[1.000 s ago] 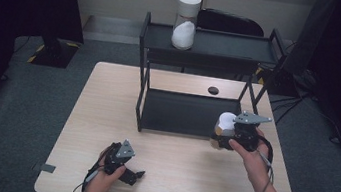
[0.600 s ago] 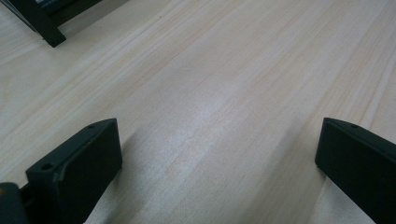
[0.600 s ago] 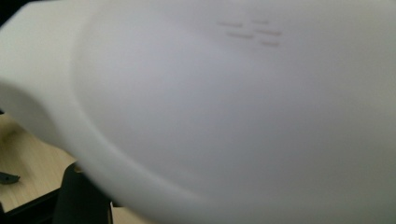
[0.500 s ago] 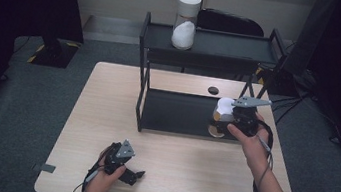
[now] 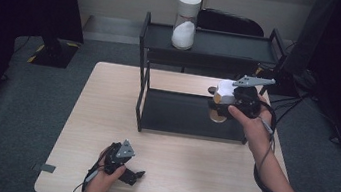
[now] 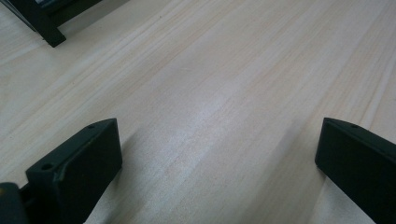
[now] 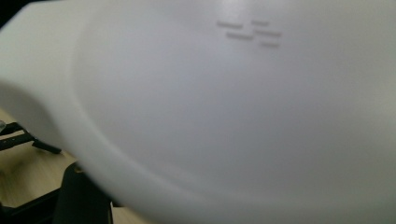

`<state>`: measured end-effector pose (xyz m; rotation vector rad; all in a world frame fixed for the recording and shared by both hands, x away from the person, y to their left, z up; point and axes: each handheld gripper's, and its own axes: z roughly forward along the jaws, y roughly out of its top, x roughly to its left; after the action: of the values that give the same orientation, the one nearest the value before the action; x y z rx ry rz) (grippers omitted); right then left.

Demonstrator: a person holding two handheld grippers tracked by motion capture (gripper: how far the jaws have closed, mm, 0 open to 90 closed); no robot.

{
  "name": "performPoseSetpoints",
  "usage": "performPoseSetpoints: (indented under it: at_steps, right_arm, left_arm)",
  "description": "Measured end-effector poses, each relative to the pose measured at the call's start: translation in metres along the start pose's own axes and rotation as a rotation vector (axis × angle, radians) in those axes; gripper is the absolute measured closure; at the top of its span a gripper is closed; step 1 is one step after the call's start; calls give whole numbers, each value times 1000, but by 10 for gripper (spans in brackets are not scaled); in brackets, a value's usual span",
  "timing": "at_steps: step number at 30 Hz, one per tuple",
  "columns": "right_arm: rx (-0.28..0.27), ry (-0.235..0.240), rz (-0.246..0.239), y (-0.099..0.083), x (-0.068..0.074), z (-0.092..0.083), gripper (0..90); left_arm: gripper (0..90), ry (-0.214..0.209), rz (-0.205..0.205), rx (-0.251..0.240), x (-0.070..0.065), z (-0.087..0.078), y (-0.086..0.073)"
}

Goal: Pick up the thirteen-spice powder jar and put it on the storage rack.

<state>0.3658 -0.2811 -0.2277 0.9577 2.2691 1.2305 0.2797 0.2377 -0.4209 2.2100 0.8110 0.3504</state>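
Note:
My right gripper (image 5: 223,102) is shut on a small jar with a white lid (image 5: 221,94) and a tan lower part. It holds the jar in the air over the right end of the black rack's lower shelf (image 5: 181,112). In the right gripper view the jar's smooth white surface (image 7: 224,107) sits very close to the camera and hides the jaws. My left gripper (image 5: 137,175) rests on the wooden table (image 5: 102,101) near its front edge. Its jaws stand wide apart over bare wood, so the left gripper (image 6: 217,163) is open.
The black two-tier rack (image 5: 142,77) stands at the back middle of the table. A tall clear canister (image 5: 186,22) with a white lid and white powder stands on its top shelf. A cable trails from the right gripper along the forearm. Dark equipment surrounds the table.
My right gripper has lifted the jar up and away from me, from in front of the rack to over the lower shelf's right end. The left gripper has stayed put.

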Motion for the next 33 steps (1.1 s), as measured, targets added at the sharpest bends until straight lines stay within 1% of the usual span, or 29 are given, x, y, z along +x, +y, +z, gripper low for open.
performPoseSetpoints:
  at_steps: [5, 11, 16, 20, 24, 30, 33]
  right_arm:
    - [-3, 2, -5, 17, -1, -4, 301]
    - [7, 8, -14, 39, -2, -10, 301]
    - [12, 8, -26, 56, 0, -13, 301]
    - [24, 24, -38, 71, 1, -15, 301]
    - [25, 33, -37, 84, 3, -16, 301]
    - [28, 29, -43, 104, 6, -18, 301]
    - [35, 25, -59, 115, 8, -18, 301]
  left_arm:
    - [0, 0, 0, 1, 0, 0, 0]
    - [0, -1, 0, 2, 0, 0, 0]
    - [0, -1, 0, 2, 0, 0, 0]
    - [0, -1, 0, 2, 0, 0, 0]
    - [0, -1, 0, 2, 0, 0, 0]
    - [0, -1, 0, 2, 0, 0, 0]
    - [0, -1, 0, 3, 0, 0, 1]
